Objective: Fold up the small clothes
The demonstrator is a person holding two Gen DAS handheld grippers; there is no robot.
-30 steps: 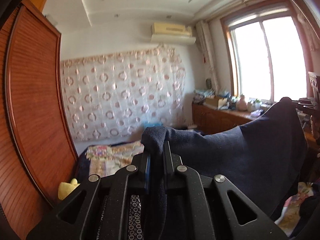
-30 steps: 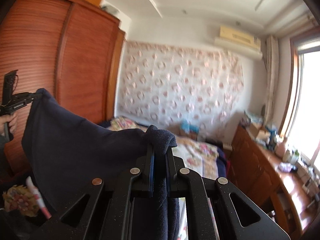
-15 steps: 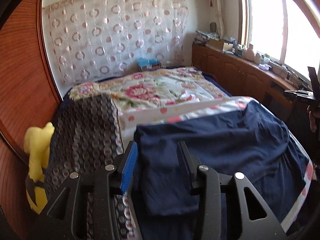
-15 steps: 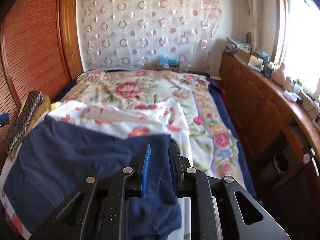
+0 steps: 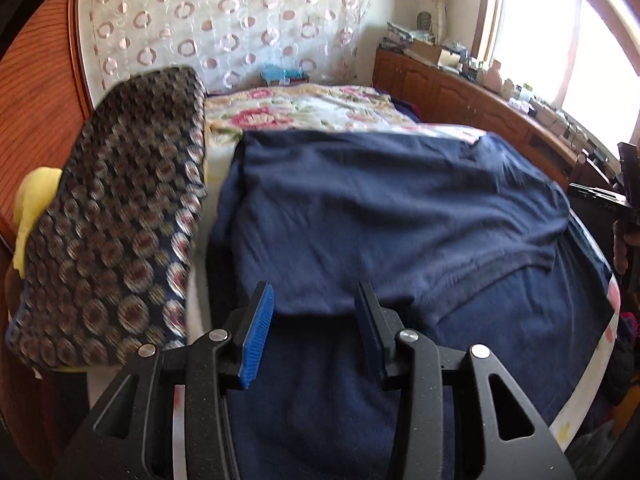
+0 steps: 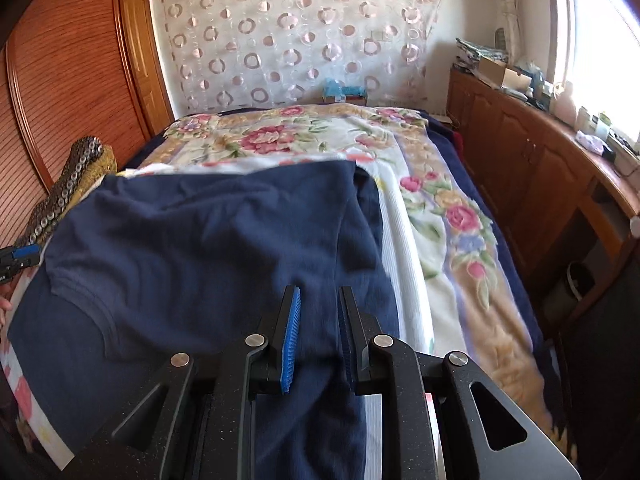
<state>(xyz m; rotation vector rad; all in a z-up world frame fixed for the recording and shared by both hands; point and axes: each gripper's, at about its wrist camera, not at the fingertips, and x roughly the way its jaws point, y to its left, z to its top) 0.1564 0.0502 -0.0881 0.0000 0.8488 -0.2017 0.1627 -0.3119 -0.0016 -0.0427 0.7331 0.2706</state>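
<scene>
**Navy garment laid flat on the bed, both grippers released**

The navy garment [image 5: 392,216] lies spread across the near end of the bed [image 6: 452,216], on top of a floral blanket [image 6: 280,136].

Left gripper [image 5: 314,332]: fingers spread wide, holding nothing. It sits directly over the near edge of the garment; whether it touches the cloth cannot be told.

Right gripper [image 6: 318,332]: fingers parted with a narrower gap, nothing pinched. It sits above the garment's right portion, close to the cloth.

A folded upper layer of the garment ends in a hem [image 5: 500,276] over a lower layer. A dark circle-patterned cushion [image 5: 116,232] lies just beside the garment on the left. A wooden sideboard [image 6: 532,168] runs along the right of the bed.
</scene>
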